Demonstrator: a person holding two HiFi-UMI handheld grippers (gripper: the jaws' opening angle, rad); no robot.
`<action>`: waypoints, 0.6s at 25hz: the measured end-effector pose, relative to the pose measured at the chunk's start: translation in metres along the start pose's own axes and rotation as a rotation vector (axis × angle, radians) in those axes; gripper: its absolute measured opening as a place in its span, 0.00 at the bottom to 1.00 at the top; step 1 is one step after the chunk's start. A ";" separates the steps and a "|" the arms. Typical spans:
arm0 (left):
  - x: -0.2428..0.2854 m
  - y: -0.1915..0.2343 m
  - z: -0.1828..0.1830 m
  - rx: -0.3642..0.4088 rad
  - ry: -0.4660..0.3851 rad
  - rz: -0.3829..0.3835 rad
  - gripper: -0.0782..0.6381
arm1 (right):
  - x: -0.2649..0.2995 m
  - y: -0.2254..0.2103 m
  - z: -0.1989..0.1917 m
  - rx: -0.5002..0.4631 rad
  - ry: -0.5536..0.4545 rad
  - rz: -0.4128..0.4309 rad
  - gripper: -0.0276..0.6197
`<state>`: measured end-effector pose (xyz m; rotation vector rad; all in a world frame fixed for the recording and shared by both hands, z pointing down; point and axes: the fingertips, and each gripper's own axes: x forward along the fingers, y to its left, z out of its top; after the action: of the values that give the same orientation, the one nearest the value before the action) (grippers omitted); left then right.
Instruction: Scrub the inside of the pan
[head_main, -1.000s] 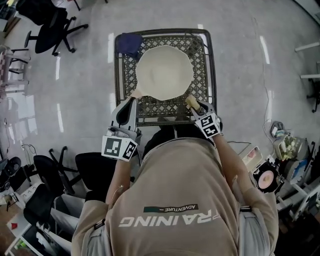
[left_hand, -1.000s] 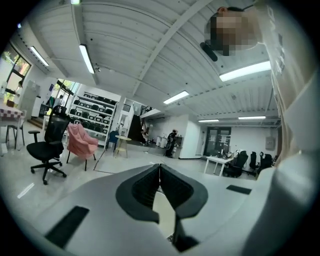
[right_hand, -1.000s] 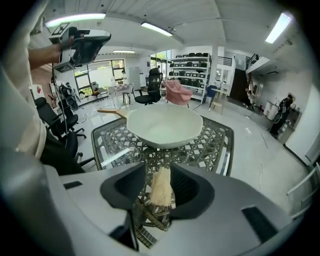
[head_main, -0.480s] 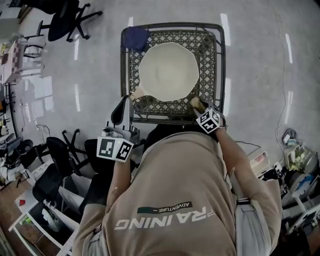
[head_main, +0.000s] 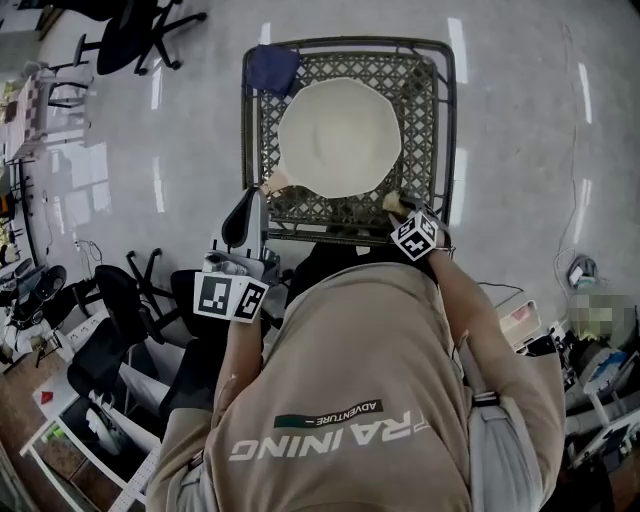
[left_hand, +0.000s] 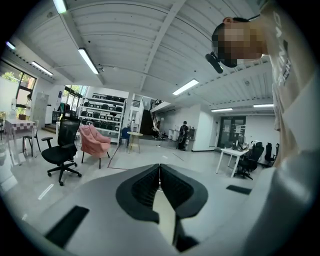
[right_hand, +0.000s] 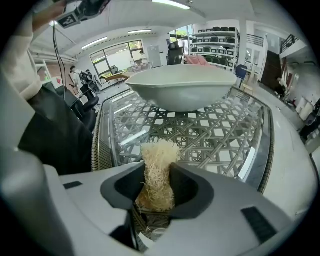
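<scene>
Pre-scrub approach. Right gripper (right_hand: 158, 172) jaws just closed in, pinching the fibre scrubber (right_hand: 159, 150) at the table's (head_main: 428, 100) near edge. Pan (head_main: 338, 137) sits mid-table, untouched. Left gripper (left_hand: 160, 175) pressed together, empty, near the handle (head_main: 275, 184). Next: likely steady the handle, then bring the scrubber over the rim.

Bright, even light falls from long ceiling tubes (left_hand: 89, 61), which streak white glare across the glossy floor (head_main: 520, 150) and the shiny worktop (right_hand: 127, 137). Shadows are faint. Both gripper views bulge fisheye-fashion, with black corners. The left claw (left_hand: 160, 169) looks soft near the lens.
</scene>
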<state>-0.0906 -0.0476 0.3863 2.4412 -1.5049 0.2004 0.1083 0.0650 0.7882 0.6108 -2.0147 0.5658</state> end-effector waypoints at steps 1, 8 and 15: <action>0.000 0.002 -0.001 -0.005 -0.003 -0.005 0.13 | 0.002 -0.001 0.000 0.009 0.012 0.001 0.29; 0.000 0.006 -0.002 -0.014 -0.052 -0.070 0.13 | -0.018 -0.008 0.011 0.058 0.035 -0.038 0.23; -0.015 0.034 -0.001 -0.035 -0.108 -0.067 0.13 | -0.090 -0.012 0.044 0.082 -0.062 -0.108 0.21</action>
<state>-0.1278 -0.0492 0.3885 2.5064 -1.4543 0.0293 0.1279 0.0466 0.6912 0.7906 -2.0104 0.5732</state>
